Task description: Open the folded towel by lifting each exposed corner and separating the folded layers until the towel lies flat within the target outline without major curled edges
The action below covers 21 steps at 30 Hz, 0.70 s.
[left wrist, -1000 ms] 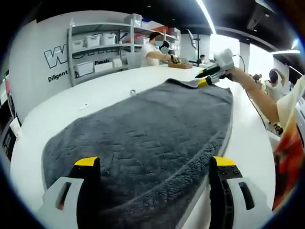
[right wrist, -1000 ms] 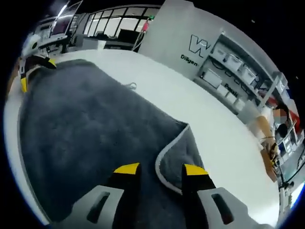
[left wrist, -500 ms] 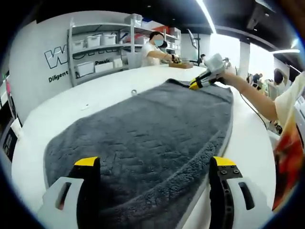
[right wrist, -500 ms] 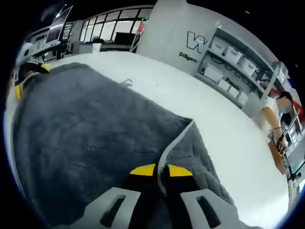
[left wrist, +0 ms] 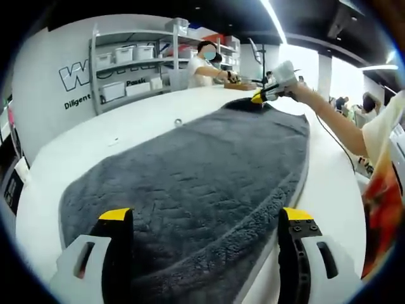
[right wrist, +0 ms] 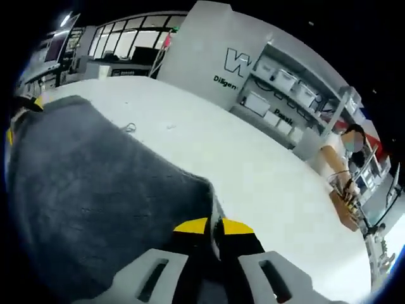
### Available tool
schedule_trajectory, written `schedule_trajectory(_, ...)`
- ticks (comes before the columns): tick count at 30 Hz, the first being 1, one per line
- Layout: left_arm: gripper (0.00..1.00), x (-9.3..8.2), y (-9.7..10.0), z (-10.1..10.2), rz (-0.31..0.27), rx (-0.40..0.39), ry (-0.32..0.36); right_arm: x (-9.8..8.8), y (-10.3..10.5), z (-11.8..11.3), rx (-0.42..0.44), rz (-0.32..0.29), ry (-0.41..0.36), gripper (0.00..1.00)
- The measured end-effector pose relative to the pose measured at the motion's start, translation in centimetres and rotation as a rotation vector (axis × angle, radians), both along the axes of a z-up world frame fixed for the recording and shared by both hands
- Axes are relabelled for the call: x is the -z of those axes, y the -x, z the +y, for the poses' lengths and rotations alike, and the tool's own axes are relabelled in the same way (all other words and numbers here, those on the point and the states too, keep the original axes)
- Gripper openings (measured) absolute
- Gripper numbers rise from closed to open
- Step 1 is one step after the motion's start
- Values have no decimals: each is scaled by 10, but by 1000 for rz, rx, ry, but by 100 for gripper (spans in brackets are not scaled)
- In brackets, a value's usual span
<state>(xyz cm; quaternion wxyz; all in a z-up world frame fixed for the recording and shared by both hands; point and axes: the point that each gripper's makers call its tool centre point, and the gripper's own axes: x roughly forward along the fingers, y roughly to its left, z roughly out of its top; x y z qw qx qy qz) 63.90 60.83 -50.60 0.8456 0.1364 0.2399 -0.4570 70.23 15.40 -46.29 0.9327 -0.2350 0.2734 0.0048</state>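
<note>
Dark grey plush towel [left wrist: 196, 183] with a pale hem lay spread lengthwise across the white table [left wrist: 126, 126]; its far corner [right wrist: 212, 209] was raised off the table.

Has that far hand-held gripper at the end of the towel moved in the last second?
Yes. The right hand-held gripper, shut on the towel corner, has carried it toward the shelves, past the towel's far edge.

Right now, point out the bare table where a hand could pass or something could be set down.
Bare white table runs between the grey towel and the shelving wall; only a small wire loop lies there. A narrower strip edges the towel's other side, crowded by the person's arm. The far corner is taken: the right gripper pinches the towel there.
</note>
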Motion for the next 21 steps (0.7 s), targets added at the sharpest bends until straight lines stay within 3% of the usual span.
schedule_trajectory(7, 93, -3, 1, 3, -4, -1, 5, -11, -26, -29, 45, 24, 116, 0)
schedule_trajectory(12, 93, -6, 1, 5, -6, -3, 10, -7, -45, -36, 57, 57, 133, 0)
schedule_trajectory(15, 93, -7, -1, 7, -6, -9, 15, -4, -57, -50, 82, 94, 203, 0)
schedule_trajectory(18, 93, -9, -2, 8, -8, -13, 24, 8, -72, -66, 116, 134, 214, 0)
schedule_trajectory(21, 93, -9, -3, 9, -6, -13, 26, 20, -77, -68, 128, 157, 187, 0)
